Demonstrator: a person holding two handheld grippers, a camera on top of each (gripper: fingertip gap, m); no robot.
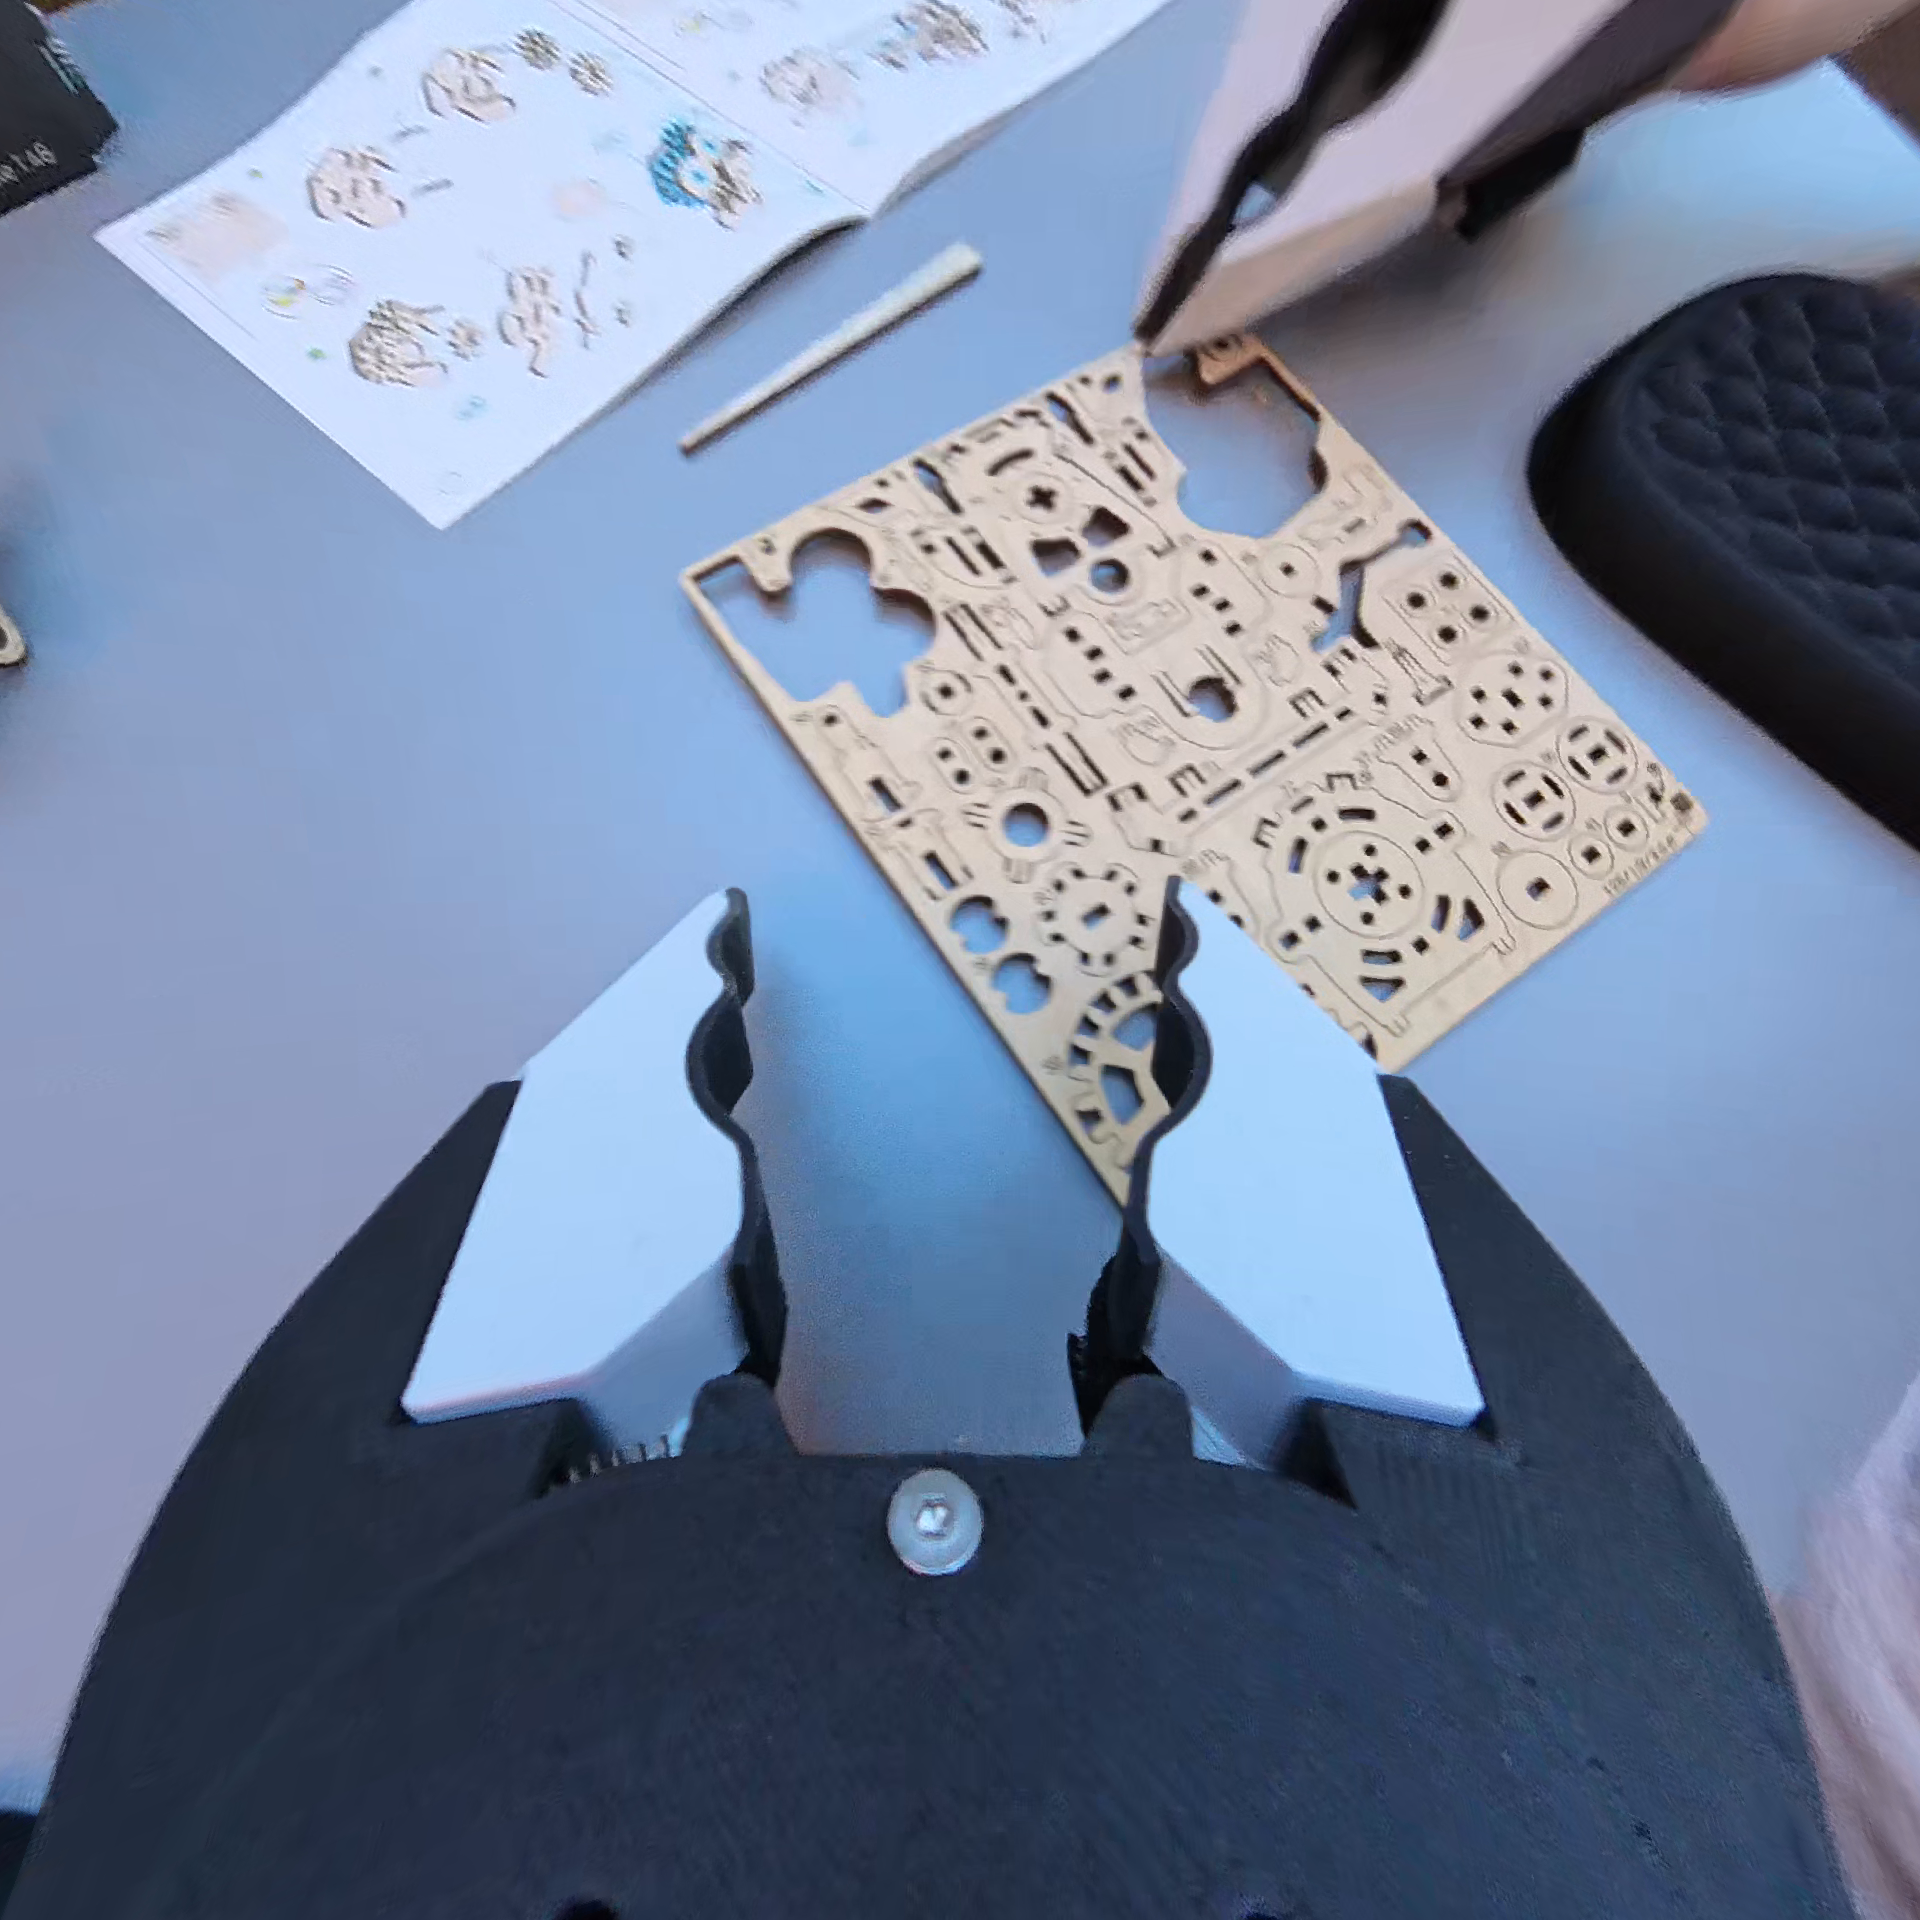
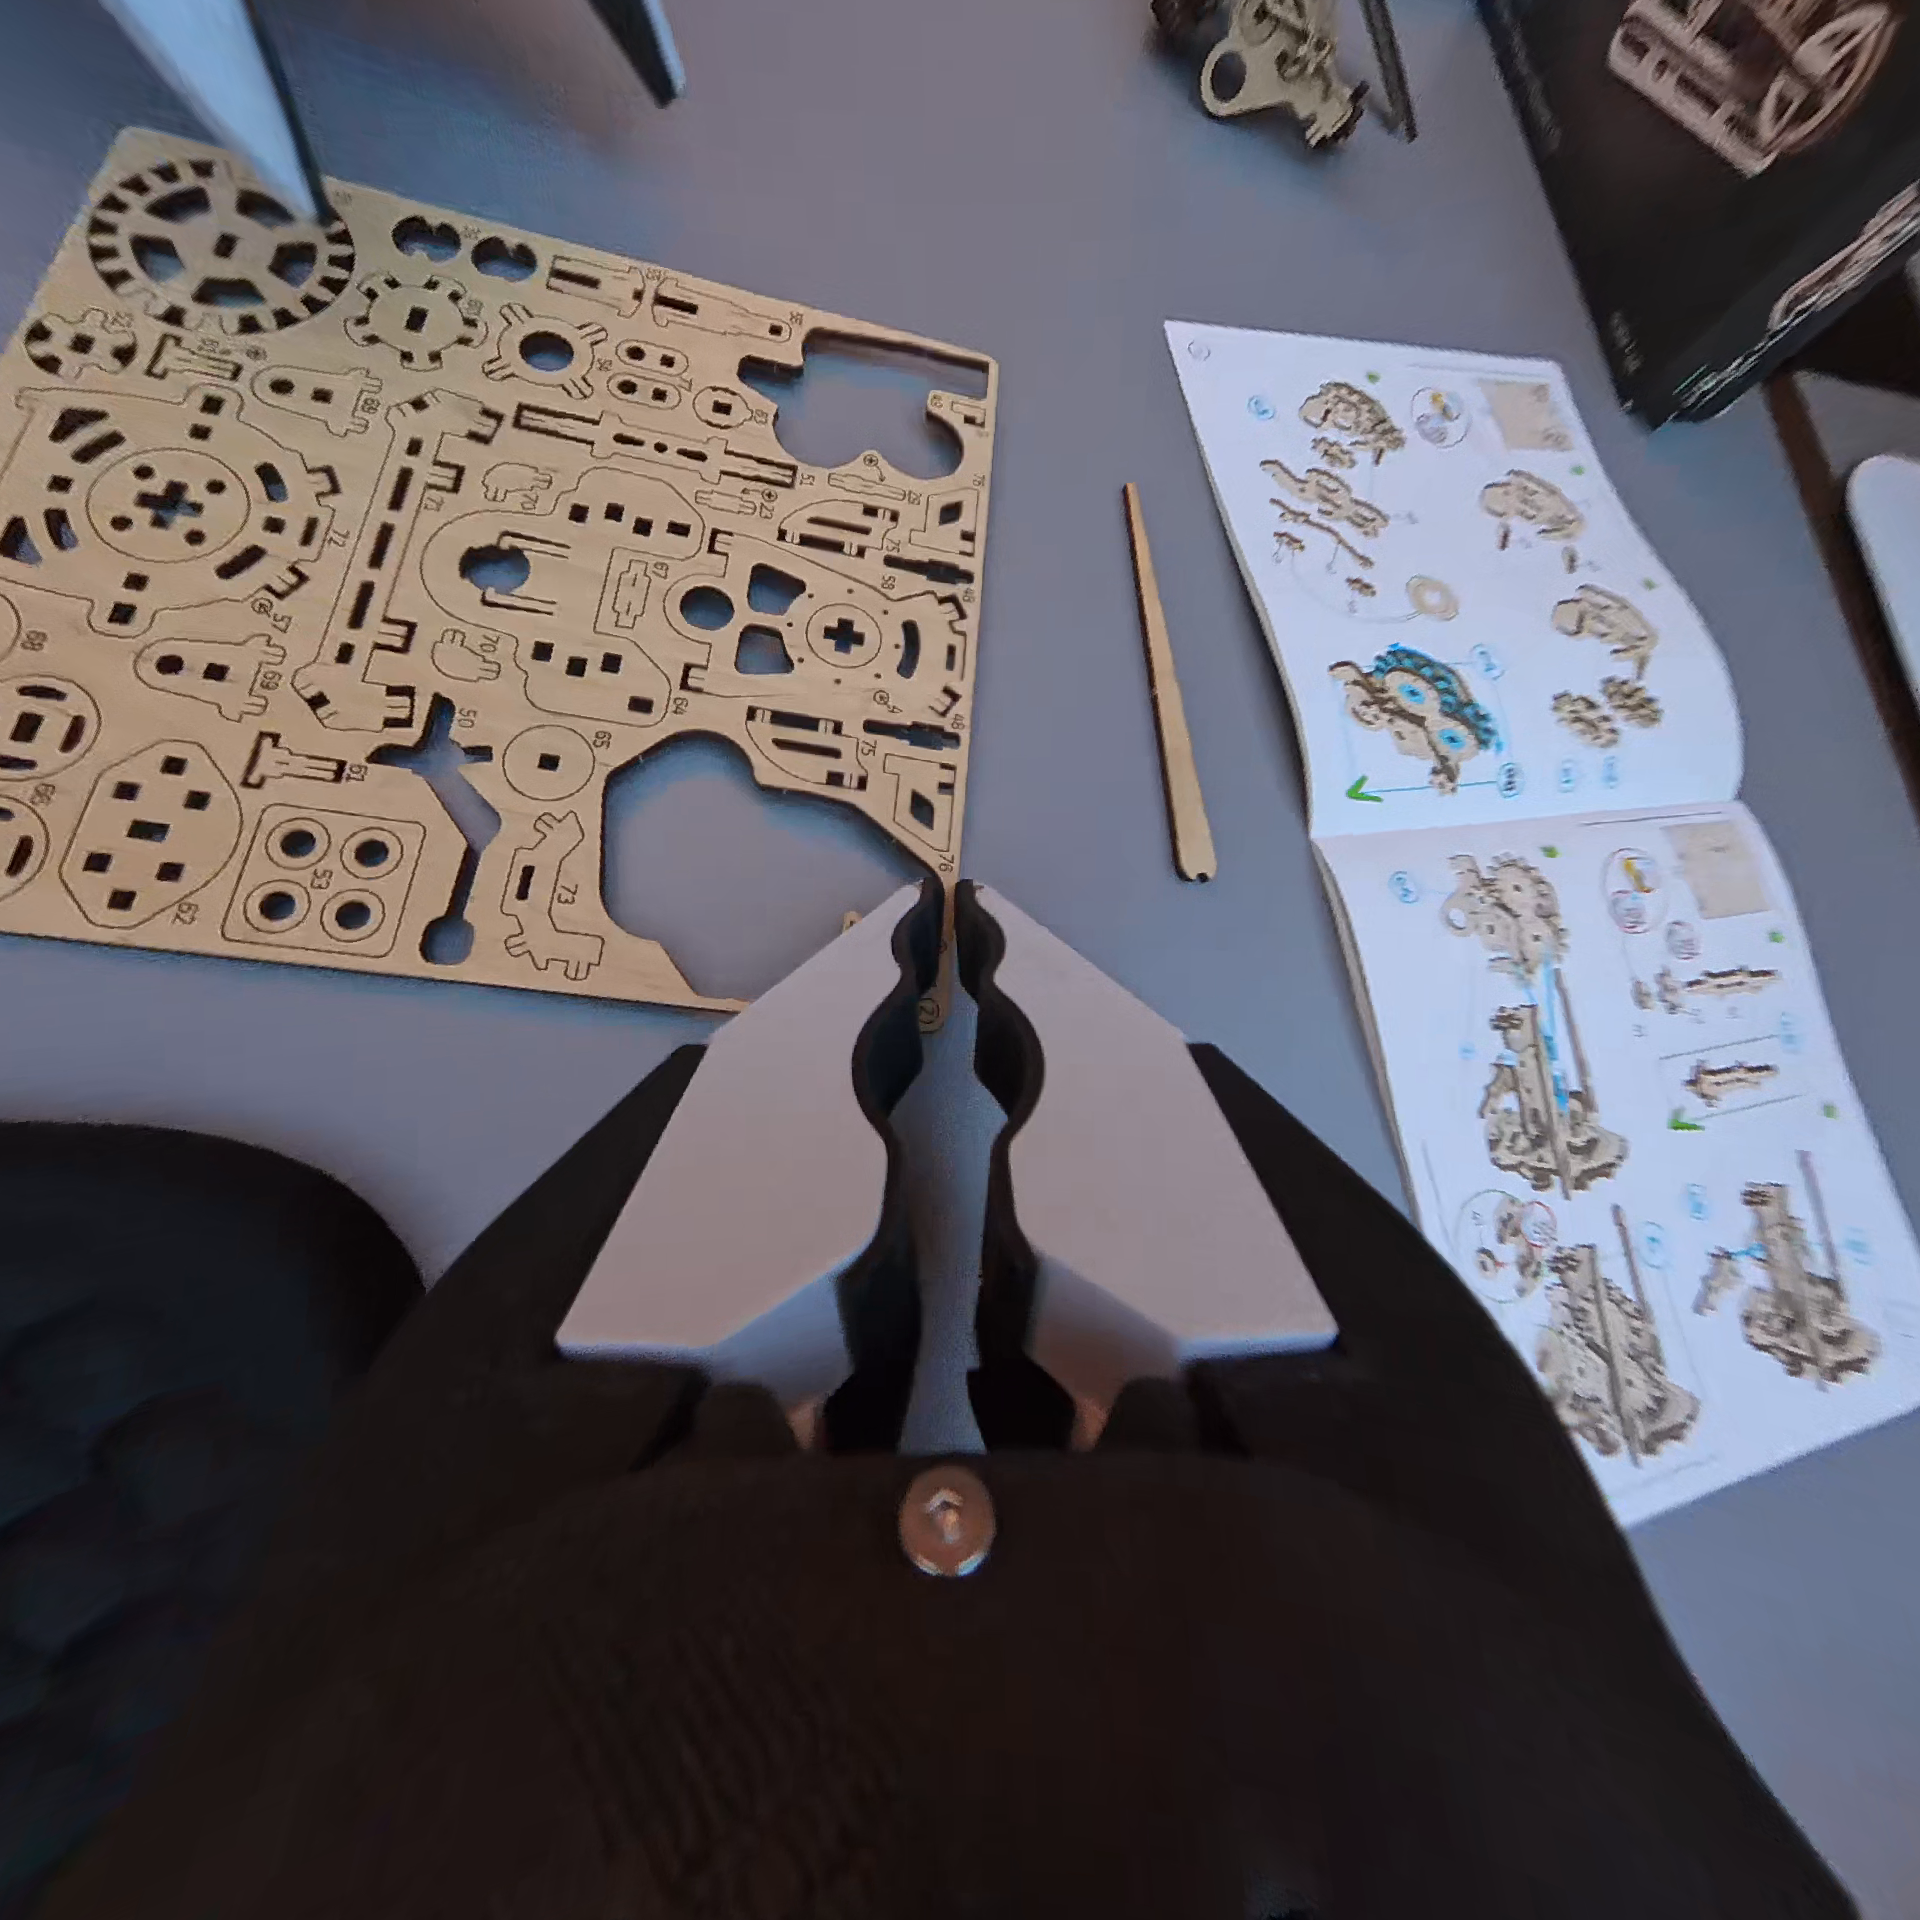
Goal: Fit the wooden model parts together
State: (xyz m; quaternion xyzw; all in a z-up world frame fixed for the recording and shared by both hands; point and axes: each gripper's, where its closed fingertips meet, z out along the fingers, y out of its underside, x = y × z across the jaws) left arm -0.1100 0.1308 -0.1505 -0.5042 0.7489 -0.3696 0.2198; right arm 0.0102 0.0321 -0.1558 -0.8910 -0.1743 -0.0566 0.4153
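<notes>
A laser-cut wooden parts sheet [image 1: 1195, 727] lies flat on the grey table; it also shows in the right wrist view [image 2: 468, 582], with several parts punched out. My left gripper [image 1: 956, 904] is open and empty, hovering over the sheet's near corner; in the right wrist view its fingers [image 2: 281, 135] stand over the gear-shaped part at the far left corner. My right gripper [image 2: 951, 894] is shut on the sheet's corner edge, a thin strip of wood showing between the pads. In the left wrist view it [image 1: 1153, 332] pinches the far corner.
A tapered wooden stick [image 2: 1169, 686] lies between the sheet and an open instruction booklet [image 2: 1507, 831]. A partly built wooden model [image 2: 1278, 62] and a black box [image 2: 1745, 187] sit beyond. A black quilted pad [image 1: 1766, 540] lies beside the sheet. The left gripper's tips are roughly 15 centimetres from the right gripper's.
</notes>
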